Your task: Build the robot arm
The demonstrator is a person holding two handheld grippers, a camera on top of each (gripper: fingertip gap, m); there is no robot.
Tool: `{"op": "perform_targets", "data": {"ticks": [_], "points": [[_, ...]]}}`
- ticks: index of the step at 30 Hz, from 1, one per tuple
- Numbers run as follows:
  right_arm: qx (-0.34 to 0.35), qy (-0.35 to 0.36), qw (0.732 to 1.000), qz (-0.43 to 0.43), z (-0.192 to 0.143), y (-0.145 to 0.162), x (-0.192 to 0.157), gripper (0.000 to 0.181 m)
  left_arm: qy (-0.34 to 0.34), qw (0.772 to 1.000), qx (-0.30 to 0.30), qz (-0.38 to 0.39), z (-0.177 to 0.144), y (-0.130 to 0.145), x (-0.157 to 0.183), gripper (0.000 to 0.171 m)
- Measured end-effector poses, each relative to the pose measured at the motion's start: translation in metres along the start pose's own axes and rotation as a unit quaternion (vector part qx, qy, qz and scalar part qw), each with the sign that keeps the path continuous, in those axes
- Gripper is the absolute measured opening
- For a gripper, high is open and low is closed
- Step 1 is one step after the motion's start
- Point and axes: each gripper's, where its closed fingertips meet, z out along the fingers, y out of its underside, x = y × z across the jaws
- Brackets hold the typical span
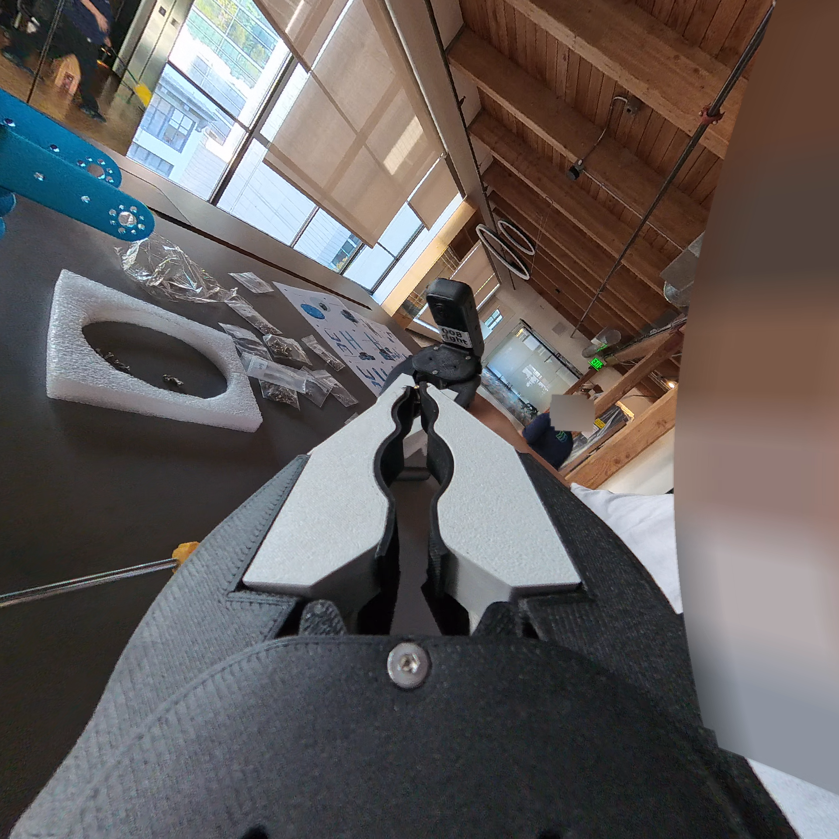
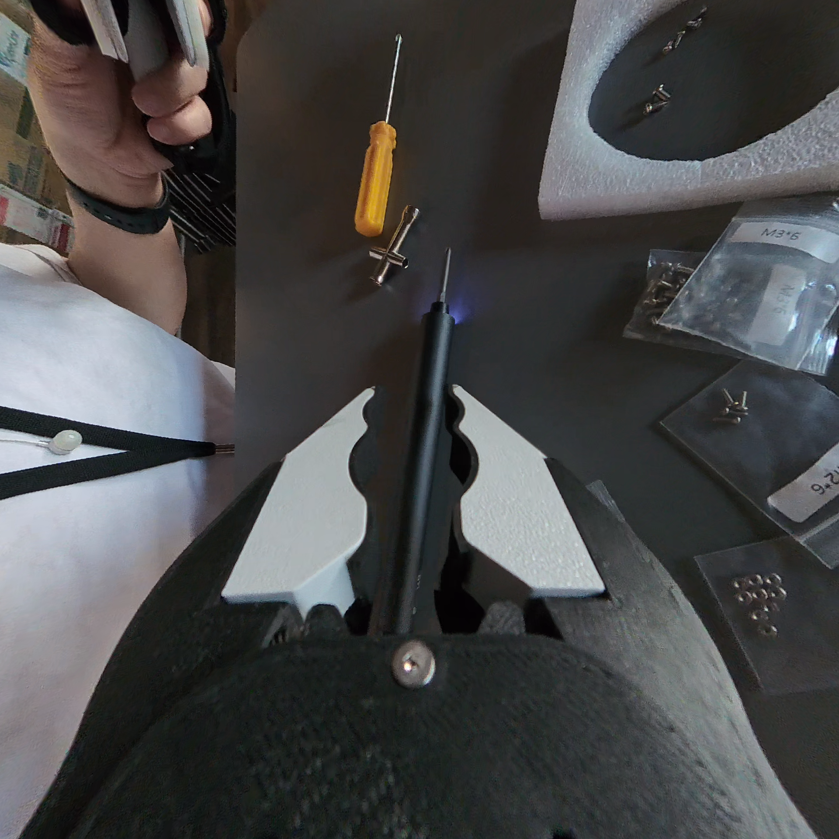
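My left gripper (image 1: 416, 391) is held up off the dark table (image 1: 136, 490), tilted, with its jaws closed. A tiny brass-coloured metal piece (image 1: 415, 387), seemingly a screw, is pinched at the tips. Just beyond the tips is the camera on the right gripper (image 1: 454, 313). My right gripper (image 2: 414, 390) is shut on a black pen-shaped electric screwdriver (image 2: 429, 431). Its thin bit (image 2: 447, 272) points forward over the table, and a light glows at its nose. Ahead of the bit lie a cross-shaped socket wrench (image 2: 390, 263) and a yellow-handled screwdriver (image 2: 374, 181). A hand (image 2: 104, 113) holds the left gripper at the upper left.
A white foam frame (image 2: 635, 159) holds a few loose screws (image 2: 656, 100) in its opening; it also shows in the left wrist view (image 1: 136, 399). Small bags of screws (image 2: 749, 295) lie to the right. Blue metal arm parts (image 1: 68, 181), crumpled clear plastic (image 1: 163, 268) and an instruction sheet (image 1: 349, 331) lie farther back. Spacing between my two grippers at the tips: around 20 cm. My right gripper is the nearer one to the cross-shaped socket wrench (image 2: 390, 263): about 9 cm, against 15 cm.
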Motion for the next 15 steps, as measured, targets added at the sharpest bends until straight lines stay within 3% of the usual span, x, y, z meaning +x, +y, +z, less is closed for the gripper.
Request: {"op": "perform_targets", "data": {"ticks": [6,10,15], "points": [[-0.043,0.116,0.989,-0.081,0.008,0.01,0.01,0.032,0.0,1.0,0.002,0.001,-0.001,-0.001,0.0,0.0],[-0.059,0.124,0.987,-0.086,0.013,0.013,0.008,0.023,0.001,1.0,0.002,0.0,0.0,-0.001,0.0,0.0],[-0.048,0.074,0.995,-0.057,0.015,0.017,0.0,0.025,0.002,1.0,-0.002,-0.001,0.001,0.002,0.002,0.0]]}}
